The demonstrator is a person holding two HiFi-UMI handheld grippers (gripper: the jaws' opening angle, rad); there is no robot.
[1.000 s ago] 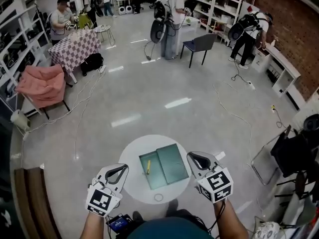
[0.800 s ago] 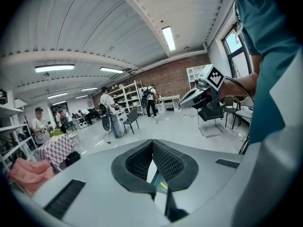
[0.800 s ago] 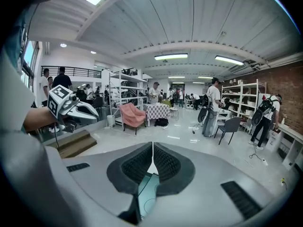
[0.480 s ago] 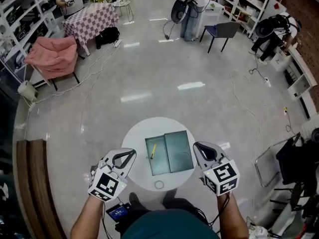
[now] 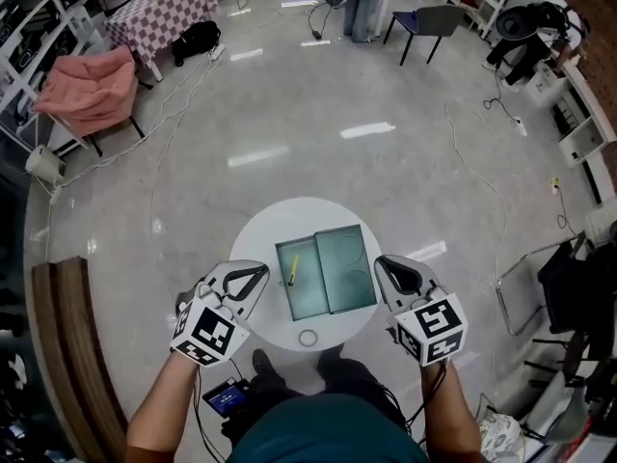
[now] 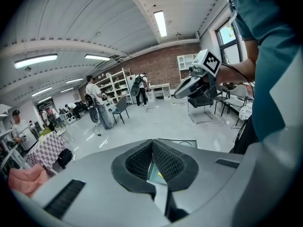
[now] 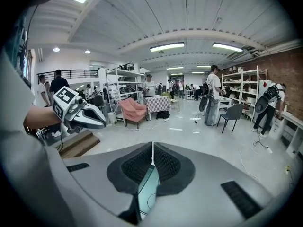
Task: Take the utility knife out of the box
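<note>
An open green box [image 5: 300, 283] lies on a round white table [image 5: 258, 239], its lid [image 5: 349, 266] folded out to the right. The yellow utility knife [image 5: 292, 269] rests in the box's left half. My left gripper [image 5: 261, 274] hovers at the table's left rim, shut with nothing in it, tips beside the box. My right gripper [image 5: 382, 263] is shut and empty at the lid's right edge. In the left gripper view the pads [image 6: 152, 144] meet over the box [image 6: 155, 173]. In the right gripper view the pads [image 7: 153, 146] meet above the box [image 7: 149, 193].
A small ring [image 5: 308, 337] lies on the table's near edge. A wooden bench [image 5: 63, 355] stands to the left and a folding chair frame [image 5: 525, 302] to the right. Cables trail over the floor [image 5: 318, 162]. A pink-draped chair [image 5: 87, 90] stands far left.
Both grippers have sunk and come closer to the table, flanking the box. The view has tilted down, so the table sits higher in the picture. The jaws stay shut.
</note>
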